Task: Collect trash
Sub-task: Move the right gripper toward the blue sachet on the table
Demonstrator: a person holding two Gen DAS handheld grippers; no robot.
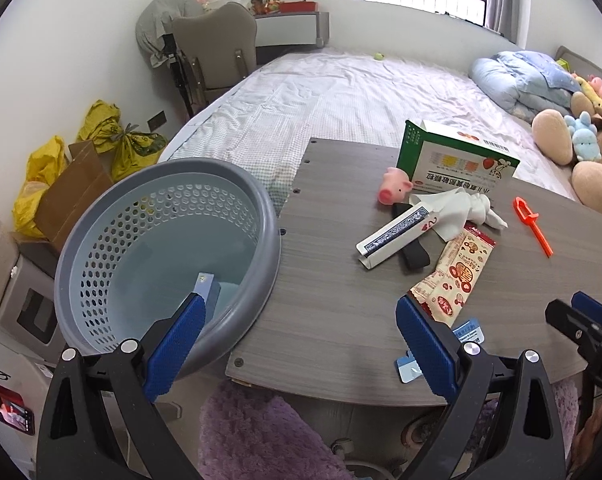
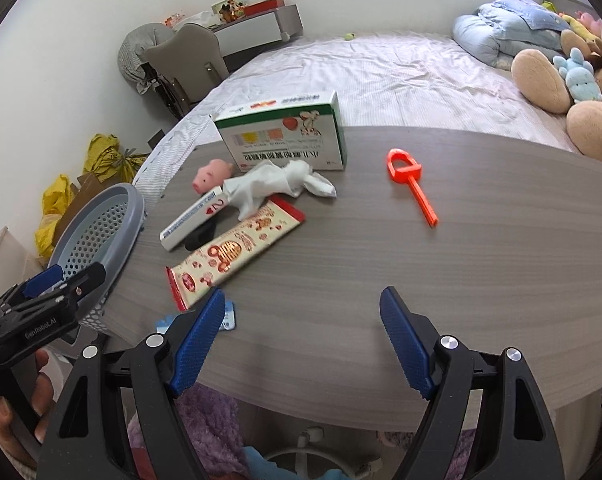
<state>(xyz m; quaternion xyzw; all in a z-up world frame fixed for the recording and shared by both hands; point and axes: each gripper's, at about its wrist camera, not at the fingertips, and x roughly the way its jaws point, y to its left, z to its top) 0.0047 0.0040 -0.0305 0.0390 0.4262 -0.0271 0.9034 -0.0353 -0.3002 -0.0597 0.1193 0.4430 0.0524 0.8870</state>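
A grey perforated basket [image 1: 101, 240] [image 2: 85, 236] sits at the table's left edge with a small blue box lying inside. On the table lie a red-and-cream snack wrapper [image 1: 457, 276] [image 2: 237, 252], a crumpled white tissue [image 1: 465, 210] [image 2: 277, 186], a playing-card box [image 1: 397, 232] [image 2: 193, 222], a green-and-white medicine box [image 1: 457, 160] [image 2: 285, 136] and a small blue packet [image 1: 469, 332] [image 2: 227, 318]. My left gripper [image 1: 301, 320] is open, over the basket's rim and the table's near edge. My right gripper [image 2: 303, 312] is open above bare table, its left finger beside the wrapper's near end.
A pink pig toy [image 1: 393, 190] [image 2: 211, 174] and an orange plastic tool [image 1: 533, 226] [image 2: 411, 182] also lie on the grey table [image 2: 421, 300]. A bed with plush toys lies beyond. Yellow bags and cardboard stand on the floor at left. A purple rug lies below.
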